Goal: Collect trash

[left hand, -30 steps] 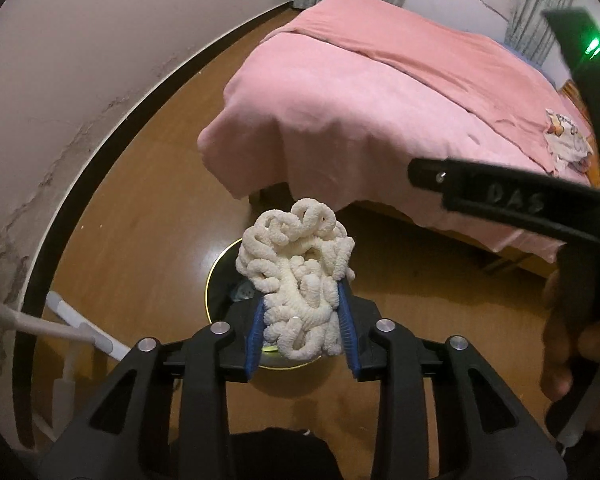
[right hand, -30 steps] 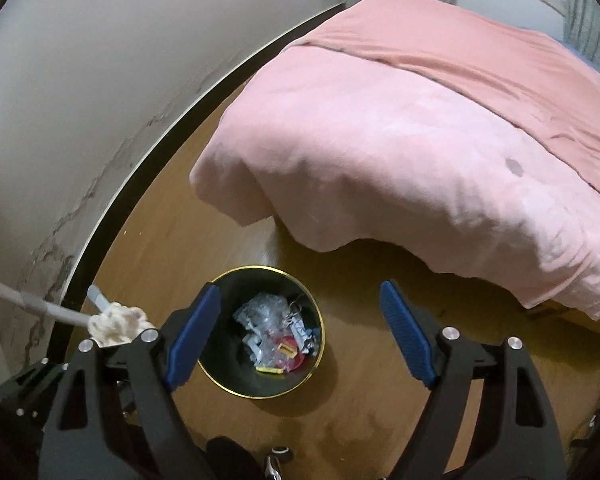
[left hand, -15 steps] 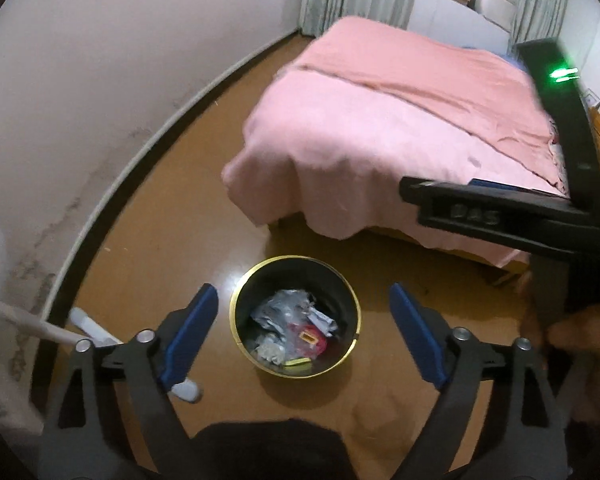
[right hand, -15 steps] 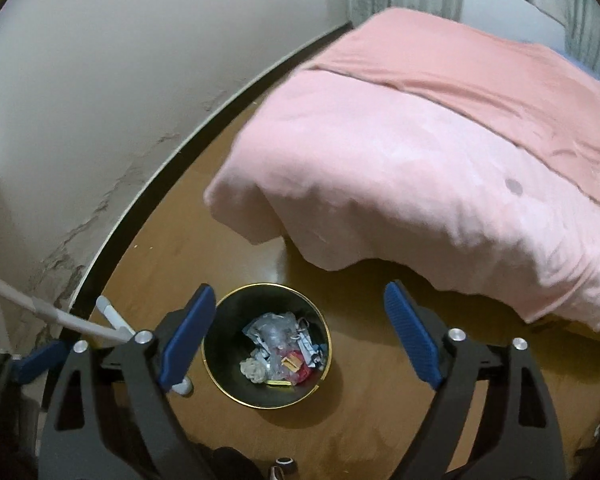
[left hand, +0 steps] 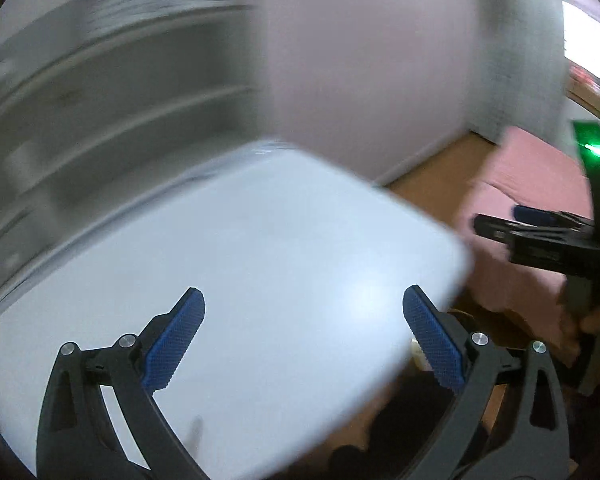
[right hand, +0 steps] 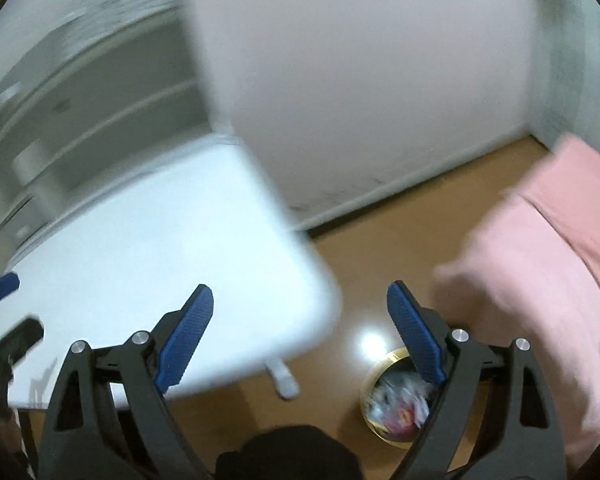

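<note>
White rounded tabletop (left hand: 260,280) fills blurred views; both the left gripper (left hand: 303,334) and right gripper (right hand: 300,330) gape empty, risking clipping its edge.

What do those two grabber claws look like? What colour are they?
The left gripper and the right gripper look alike: each is a black plastic frame with cut-out holes, silver bolts at the joints, and two long flat fingers covered in bumpy blue pads. From the left one's camera, the right gripper's body shows a small green light. No cables or sleeves are visible.
</note>
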Demonstrator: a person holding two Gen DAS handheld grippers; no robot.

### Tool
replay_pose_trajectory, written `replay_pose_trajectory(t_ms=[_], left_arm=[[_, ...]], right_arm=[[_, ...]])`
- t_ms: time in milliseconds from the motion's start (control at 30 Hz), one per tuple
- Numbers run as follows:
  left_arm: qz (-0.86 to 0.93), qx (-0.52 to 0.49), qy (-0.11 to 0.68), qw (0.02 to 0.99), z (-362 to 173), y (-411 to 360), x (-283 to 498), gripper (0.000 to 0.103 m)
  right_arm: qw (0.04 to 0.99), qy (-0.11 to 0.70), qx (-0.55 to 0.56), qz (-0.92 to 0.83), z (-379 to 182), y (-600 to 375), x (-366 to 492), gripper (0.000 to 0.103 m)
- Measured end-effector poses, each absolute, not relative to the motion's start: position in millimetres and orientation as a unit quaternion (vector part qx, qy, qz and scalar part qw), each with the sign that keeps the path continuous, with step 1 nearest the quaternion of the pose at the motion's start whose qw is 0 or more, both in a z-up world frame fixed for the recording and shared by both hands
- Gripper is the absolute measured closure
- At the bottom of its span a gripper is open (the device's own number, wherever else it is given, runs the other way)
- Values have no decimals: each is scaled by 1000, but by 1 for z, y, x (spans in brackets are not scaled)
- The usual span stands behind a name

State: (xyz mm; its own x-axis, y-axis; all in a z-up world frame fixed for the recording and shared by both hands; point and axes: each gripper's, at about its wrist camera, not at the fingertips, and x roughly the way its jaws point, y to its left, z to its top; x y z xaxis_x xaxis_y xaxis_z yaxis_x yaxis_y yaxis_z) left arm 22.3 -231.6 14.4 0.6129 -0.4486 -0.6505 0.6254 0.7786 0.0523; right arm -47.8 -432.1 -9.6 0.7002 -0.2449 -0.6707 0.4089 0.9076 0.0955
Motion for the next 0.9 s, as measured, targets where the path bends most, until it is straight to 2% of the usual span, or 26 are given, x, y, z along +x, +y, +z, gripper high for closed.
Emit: replay_pose_trajectory(t_ms=[167, 400, 900], left_arm=[[-164, 90, 319, 929, 30, -118, 47, 7], [-69, 35, 336, 939, 23, -25, 46, 7], [-48, 22, 340, 939, 16, 5, 37, 7]], right_arm=[[936, 337, 73, -75, 8, -345, 9, 17], [938, 344, 23, 10, 4, -263, 40, 17], [933, 358, 9, 23, -6, -244, 50, 17]])
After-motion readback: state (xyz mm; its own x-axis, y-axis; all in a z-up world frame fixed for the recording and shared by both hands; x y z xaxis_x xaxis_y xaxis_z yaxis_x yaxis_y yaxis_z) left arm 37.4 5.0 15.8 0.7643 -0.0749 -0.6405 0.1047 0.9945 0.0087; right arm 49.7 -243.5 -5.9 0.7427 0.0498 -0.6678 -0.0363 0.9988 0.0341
